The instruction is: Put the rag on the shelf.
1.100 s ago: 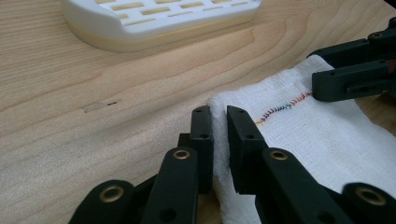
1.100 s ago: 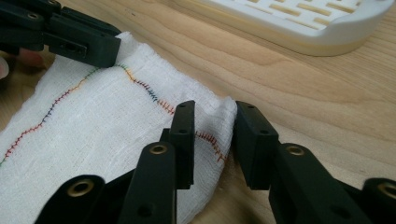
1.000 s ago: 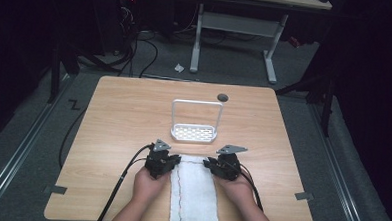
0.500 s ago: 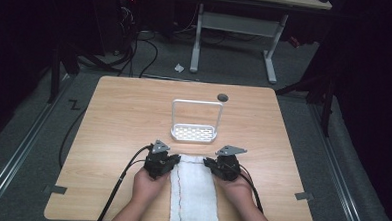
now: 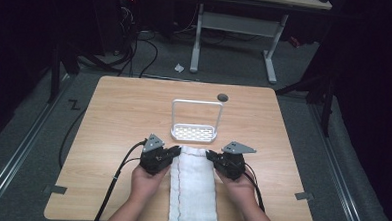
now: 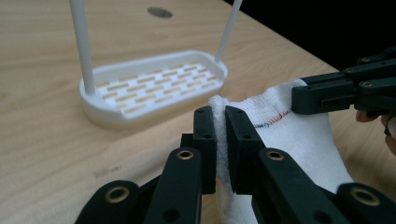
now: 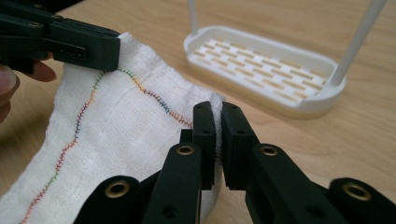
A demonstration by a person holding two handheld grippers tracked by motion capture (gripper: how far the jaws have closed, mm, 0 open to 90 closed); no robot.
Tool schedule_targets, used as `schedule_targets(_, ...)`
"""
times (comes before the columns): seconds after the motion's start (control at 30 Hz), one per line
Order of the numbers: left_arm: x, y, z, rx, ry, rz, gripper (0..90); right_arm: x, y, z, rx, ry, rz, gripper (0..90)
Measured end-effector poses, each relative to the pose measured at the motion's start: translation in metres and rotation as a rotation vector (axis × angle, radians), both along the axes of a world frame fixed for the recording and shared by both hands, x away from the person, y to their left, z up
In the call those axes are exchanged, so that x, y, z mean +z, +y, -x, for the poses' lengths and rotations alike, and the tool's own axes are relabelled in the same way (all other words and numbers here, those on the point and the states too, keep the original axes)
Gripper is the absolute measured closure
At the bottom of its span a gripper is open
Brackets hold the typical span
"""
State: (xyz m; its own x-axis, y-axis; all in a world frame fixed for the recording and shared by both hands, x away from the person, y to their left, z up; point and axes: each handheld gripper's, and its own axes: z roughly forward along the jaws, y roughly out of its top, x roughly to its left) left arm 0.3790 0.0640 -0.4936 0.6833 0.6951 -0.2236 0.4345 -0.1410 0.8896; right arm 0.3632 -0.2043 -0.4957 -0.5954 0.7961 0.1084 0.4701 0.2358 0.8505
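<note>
A white cloth (image 5: pixel 194 190) with a multicoloured stitched line lies on the near part of the table and hangs over its front edge. My left gripper (image 5: pixel 176 150) is shut on the cloth's far left corner, which shows pinched between its pads in the left gripper view (image 6: pixel 220 112). My right gripper (image 5: pixel 211 154) holds the far right corner; its jaws have just been closing, and in the right gripper view (image 7: pixel 217 108) they pinch that corner. Between the two grips the cloth's (image 7: pixel 116 116) far edge is raised off the wood.
A white slotted rack (image 5: pixel 194 133) with a tall hoop handle stands just beyond the cloth, close to both grippers. A dark round hole (image 5: pixel 222 97) sits in the wooden table (image 5: pixel 124 112) behind it. Cables trail from both grippers toward the front edge.
Both grippers have risen slightly with the cloth's far corners in them. The rack has not moved.
</note>
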Motion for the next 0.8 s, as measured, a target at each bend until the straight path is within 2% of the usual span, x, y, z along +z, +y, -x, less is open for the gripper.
schedule_targets(0.1,0.011,-0.004,0.0,0.008,-0.023,-0.002,83.5,0.007,-0.002,-0.001,-0.019,-0.019,-0.01,85.9)
schedule_targets(0.2,0.019,-0.006,0.0,0.012,-0.031,0.013,83.5,0.014,-0.002,0.0,-0.018,-0.06,-0.001,86.0)
schedule_targets(0.37,0.034,-0.008,-0.002,0.009,-0.06,0.032,83.4,0.029,-0.002,0.0,-0.019,-0.111,-0.047,85.9)
schedule_targets(0.4,0.038,-0.008,-0.003,0.012,-0.064,0.039,83.3,0.037,-0.002,0.0,-0.025,-0.134,-0.055,85.9)
schedule_targets(0.6,0.062,-0.005,-0.005,0.023,-0.118,0.051,83.2,0.055,-0.001,-0.003,-0.037,-0.172,-0.071,85.9)
schedule_targets(0.8,0.073,-0.004,-0.005,0.038,-0.148,0.067,83.2,0.069,-0.001,-0.005,-0.043,-0.206,-0.084,85.9)
